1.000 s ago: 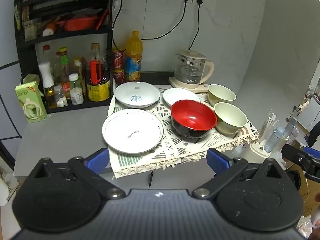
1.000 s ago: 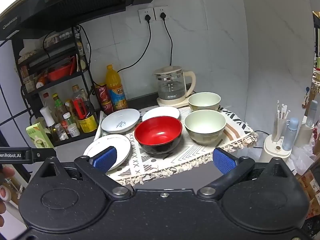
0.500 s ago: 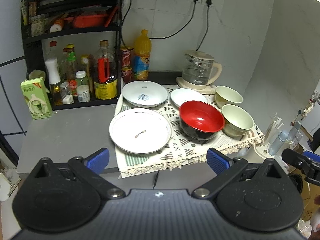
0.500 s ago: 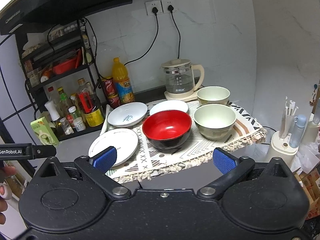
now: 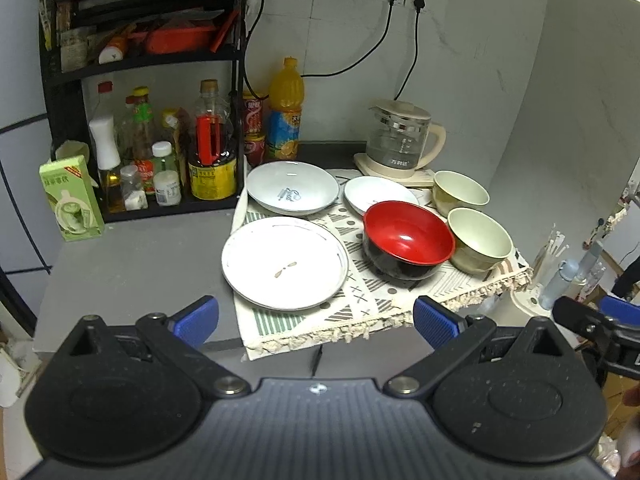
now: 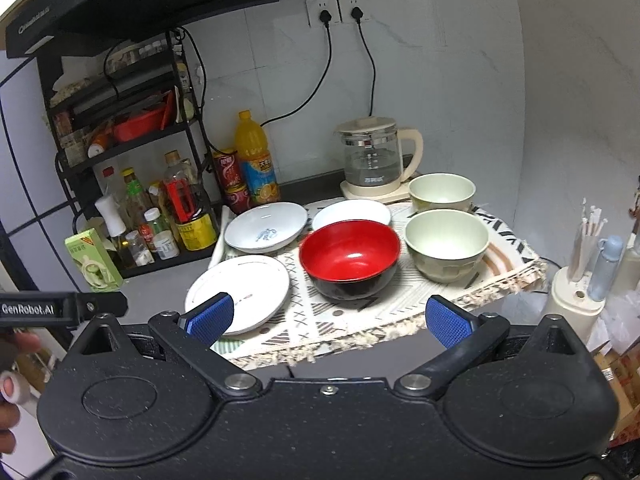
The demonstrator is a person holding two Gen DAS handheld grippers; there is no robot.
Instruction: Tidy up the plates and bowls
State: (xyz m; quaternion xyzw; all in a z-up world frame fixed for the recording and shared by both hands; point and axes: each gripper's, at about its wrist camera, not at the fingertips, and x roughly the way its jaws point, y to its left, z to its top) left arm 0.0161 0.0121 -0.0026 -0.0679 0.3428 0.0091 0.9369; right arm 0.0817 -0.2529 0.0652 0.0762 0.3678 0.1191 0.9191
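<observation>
A grey counter (image 5: 132, 264) in a tiled kitchen corner carries a patterned, fringed cloth (image 5: 360, 304), with a black condiment rack (image 5: 60, 92) to the left and a glass kettle (image 5: 398, 136) at the back by the wall.

All the crockery sits on the cloth. A large flat white plate (image 5: 285, 266) lies at the front left, its rim overhanging the cloth edge onto the counter. Behind it is a shallow white dish with a blue mark (image 5: 292, 187), and just beside that a smaller white dish (image 5: 376, 194). A red-and-black bowl (image 5: 408, 240) stands in the middle, touching or nearly touching the nearer of 2 pale green bowls (image 5: 480, 240); the other green bowl (image 5: 460, 194) is behind it.

The left tongs (image 5: 316, 320) and right tongs (image 6: 326, 318) both stand wide apart and empty, short of the cloth's front edge.

The plates look like glazed ceramic: stiff, smooth, likely slippery and breakable, so a pinch across the raised rim seems safest, with the large plate's overhanging edge the easiest entry. The red bowl has a glossy lacquer-like finish and is probably light; its thin upper rim is the place to grip. The green bowls look matte, thick-walled, and should nest together.
</observation>
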